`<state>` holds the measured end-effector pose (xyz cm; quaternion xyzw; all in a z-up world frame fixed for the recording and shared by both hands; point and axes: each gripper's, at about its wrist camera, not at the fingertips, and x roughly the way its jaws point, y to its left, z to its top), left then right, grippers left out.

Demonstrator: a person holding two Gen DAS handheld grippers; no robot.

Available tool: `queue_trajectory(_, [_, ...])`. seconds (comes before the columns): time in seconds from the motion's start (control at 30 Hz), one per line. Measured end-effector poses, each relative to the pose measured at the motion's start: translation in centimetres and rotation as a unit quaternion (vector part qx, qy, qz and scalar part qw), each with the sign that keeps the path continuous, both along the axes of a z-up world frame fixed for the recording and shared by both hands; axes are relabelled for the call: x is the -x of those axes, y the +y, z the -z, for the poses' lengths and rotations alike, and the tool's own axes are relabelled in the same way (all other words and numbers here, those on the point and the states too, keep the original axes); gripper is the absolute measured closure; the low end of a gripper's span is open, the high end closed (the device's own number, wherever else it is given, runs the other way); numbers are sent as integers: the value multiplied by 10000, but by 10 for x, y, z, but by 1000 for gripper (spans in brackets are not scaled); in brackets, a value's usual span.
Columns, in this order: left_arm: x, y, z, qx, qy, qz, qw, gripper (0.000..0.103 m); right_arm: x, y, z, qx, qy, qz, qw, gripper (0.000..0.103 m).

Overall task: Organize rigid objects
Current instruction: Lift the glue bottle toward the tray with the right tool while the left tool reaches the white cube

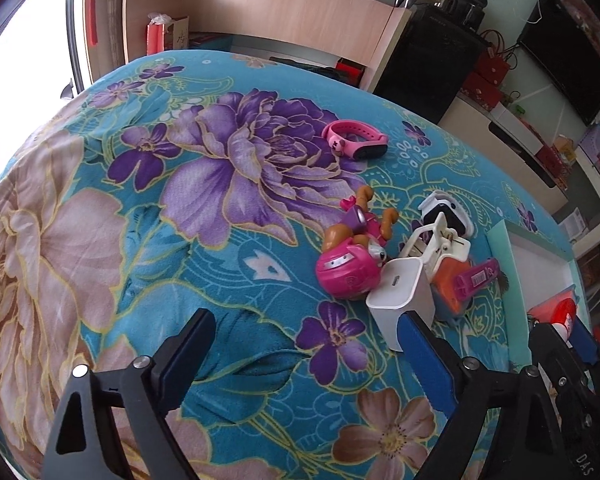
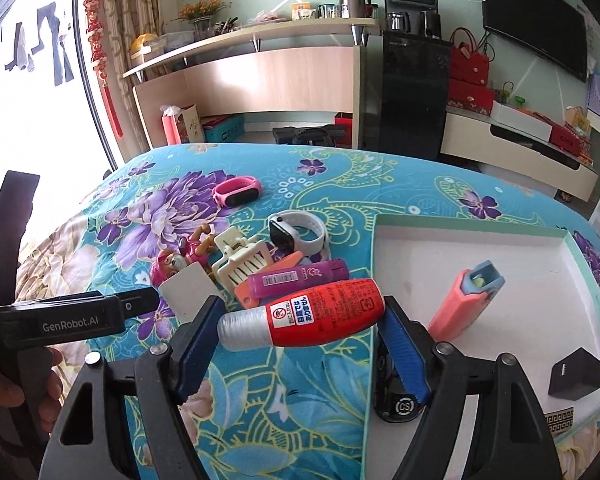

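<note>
My right gripper (image 2: pixel 302 320) is shut on a red bottle (image 2: pixel 324 306) with a clear cap, held sideways above the left edge of the white tray (image 2: pixel 460 236). My left gripper (image 1: pixel 306 344) is open and empty; its right finger touches a white charger (image 1: pixel 400 296). Beside the charger lie a pink toy dog (image 1: pixel 350 264), a white hair clip (image 1: pixel 436 248), an orange item (image 1: pixel 448 284), a purple stick (image 1: pixel 476 276), a white smartwatch (image 1: pixel 446 210) and a pink wristband (image 1: pixel 356 138). The tray holds a pink-and-blue case (image 2: pixel 466 300) and a black cube (image 2: pixel 576 374).
The objects lie on a table covered by a teal floral cloth (image 1: pixel 180 200). A black round item (image 2: pixel 396 400) sits under my right finger at the tray's left side. Behind the table stand a wooden counter (image 2: pixel 280 80) and a black cabinet (image 2: pixel 414 92).
</note>
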<state>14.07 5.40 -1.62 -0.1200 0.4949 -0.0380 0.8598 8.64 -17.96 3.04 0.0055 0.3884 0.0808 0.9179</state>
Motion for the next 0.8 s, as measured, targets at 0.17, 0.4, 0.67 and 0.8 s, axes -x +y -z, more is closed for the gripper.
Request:
queue_trajectory(0.17, [-4,-20,-4,112,-110,259,9995,20,3,-12,-3,-40,-23,170,9998,24])
queue_trajectory(0.4, [-14,-42,2,141,-119,474,9987,44,4,-19,-5,-123,-45,206,9997,24])
queue_trajectory(0.67, [-14,-47,4,161,-192,522,9983,55,6,-27,-5,-197,-66,275,9994,24])
queue_trajectory(0.8, [-10,-47,-2,162,-309,582,9977,61,7,-30,-6,-226,-82,308,9992,24])
